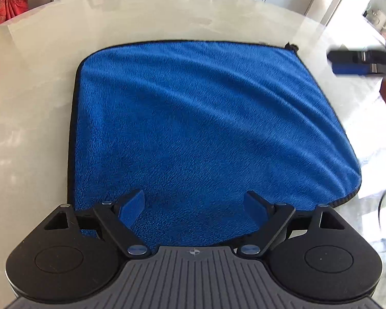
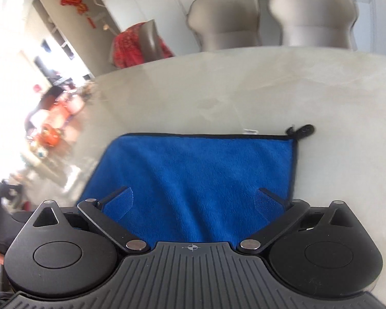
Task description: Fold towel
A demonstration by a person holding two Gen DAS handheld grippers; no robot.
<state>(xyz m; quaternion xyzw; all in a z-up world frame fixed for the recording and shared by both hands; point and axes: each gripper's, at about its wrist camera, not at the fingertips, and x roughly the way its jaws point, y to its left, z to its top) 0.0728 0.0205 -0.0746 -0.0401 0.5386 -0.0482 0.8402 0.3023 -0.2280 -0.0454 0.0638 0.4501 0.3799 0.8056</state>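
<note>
One pale round counter (image 1: 167,15) fills both views, with two grey chairs (image 2: 311,13) behind its far edge at the top of the right wrist view and a third chair draped in red cloth (image 2: 131,49) at the upper left. One blue towel (image 1: 193,128) with black edging lies flat and unfolded in the middle of the counter, its single black hanging loop (image 2: 305,129) at the far right corner. Two tools show: the left tool (image 1: 193,203) stands with fingers wide apart over the towel's near edge, gripping nothing, and the right tool (image 2: 193,200) likewise spreads empty above the towel, appearing blurred at the upper right of the left wrist view.
</note>
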